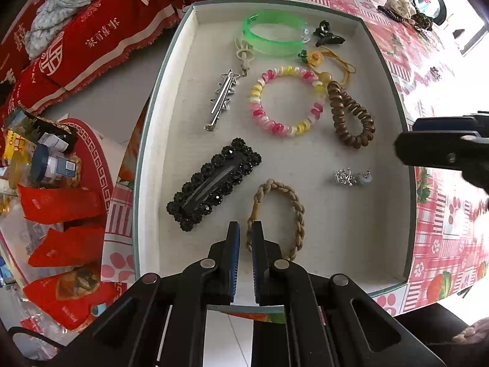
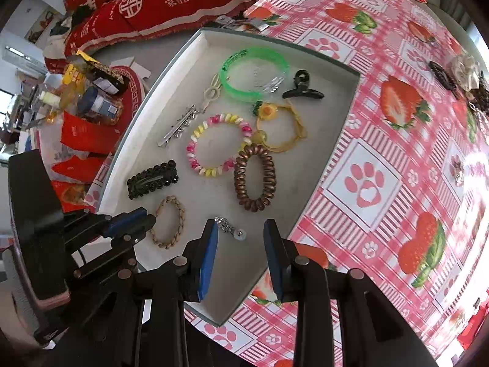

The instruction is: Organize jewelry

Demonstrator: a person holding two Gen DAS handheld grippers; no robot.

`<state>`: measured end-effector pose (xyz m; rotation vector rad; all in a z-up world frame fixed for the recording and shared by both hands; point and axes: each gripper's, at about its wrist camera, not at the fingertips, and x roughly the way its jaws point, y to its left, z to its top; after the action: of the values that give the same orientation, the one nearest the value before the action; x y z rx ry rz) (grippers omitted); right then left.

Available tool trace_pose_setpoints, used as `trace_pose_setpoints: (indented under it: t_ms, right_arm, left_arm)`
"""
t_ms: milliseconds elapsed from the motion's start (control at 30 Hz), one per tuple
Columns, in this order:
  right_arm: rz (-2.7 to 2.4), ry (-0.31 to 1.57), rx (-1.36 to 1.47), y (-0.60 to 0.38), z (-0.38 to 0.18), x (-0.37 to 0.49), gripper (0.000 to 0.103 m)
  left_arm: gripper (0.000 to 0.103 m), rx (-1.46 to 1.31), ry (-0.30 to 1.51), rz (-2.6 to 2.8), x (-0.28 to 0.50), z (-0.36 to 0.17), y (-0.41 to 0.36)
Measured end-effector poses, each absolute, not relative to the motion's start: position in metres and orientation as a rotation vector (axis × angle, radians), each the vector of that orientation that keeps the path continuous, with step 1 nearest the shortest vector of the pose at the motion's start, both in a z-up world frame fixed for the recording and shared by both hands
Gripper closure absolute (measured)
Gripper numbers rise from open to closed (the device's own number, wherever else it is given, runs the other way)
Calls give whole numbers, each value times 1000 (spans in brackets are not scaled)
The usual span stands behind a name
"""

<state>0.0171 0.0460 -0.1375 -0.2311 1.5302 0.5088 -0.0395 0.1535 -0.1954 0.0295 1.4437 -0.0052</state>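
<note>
A white tray (image 1: pixel 171 122) (image 2: pixel 351 107) holds the jewelry. My left gripper (image 1: pixel 246 229) (image 2: pixel 149 218) hangs shut over the tray's near end, beside a tan braided hair tie (image 1: pixel 299 211) (image 2: pixel 180 214); nothing is gripped. My right gripper (image 2: pixel 241 229) (image 1: pixel 412 136) stands open above a small silver charm (image 2: pixel 227 226) (image 1: pixel 351 179), which lies loose on the tray floor. Also in the tray are a black beaded clip (image 1: pixel 214 183), a silver star clip (image 1: pixel 223 98), a pink-yellow coil tie (image 1: pixel 255 98), a brown coil tie (image 1: pixel 336 113) and a green bangle (image 1: pixel 272 33).
The tray sits on a strawberry-print tablecloth (image 2: pixel 382 168). More jewelry lies in a pile (image 2: pixel 458 76) at the table's far right. Left of the table stand red packets and bottles (image 1: pixel 61 183), with red cushions (image 1: pixel 101 30) behind them.
</note>
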Motion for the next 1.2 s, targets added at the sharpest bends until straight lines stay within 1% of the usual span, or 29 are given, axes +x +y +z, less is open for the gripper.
trace_pose_setpoints:
  t_ms: [100,133,167,200,233,300,933,967,1000,1033,1200]
  right_arm:
    - [496,1530,-219,40,-134,15,69]
    - [492,1530,-215,37,-133,15,69]
    - [489,1531,-212,35,-132,14,69]
    - [486,1532,-206,33,-131,13,69]
    - [483,1533,-202,33,-131,12,69]
    - [479,1535,-198,32,-130,11,69]
    - [454,1566,-185,25,-129,2,69]
    - [454,1568,-186,25,-128,2,69]
    - [454,1570,-186,25,-128,2,69]
    - [453,1572,-188,26,-128,2,69]
    - [432,1606,-198,26,-127,4,68]
  left_arm:
    - [89,41,1444,-13,-40,-198,151]
    - [85,48,1444,-17,-40,-198,150]
    - [73,54,1444,-17,-40,-199,148]
    - [31,61,1436,-7,-40,-198,148]
    - [9,67,1410,11,-42,-194,147]
    - [9,70,1376,11,-42,-187,146]
    - [9,56,1411,9,-41,-181,150]
    - [8,57,1410,11,-42,-179,150]
    - [2,58,1409,10,-43,-177,149]
    - [1,58,1407,12,-44,-175,149]
    - [1,51,1406,17,-44,-162,151]
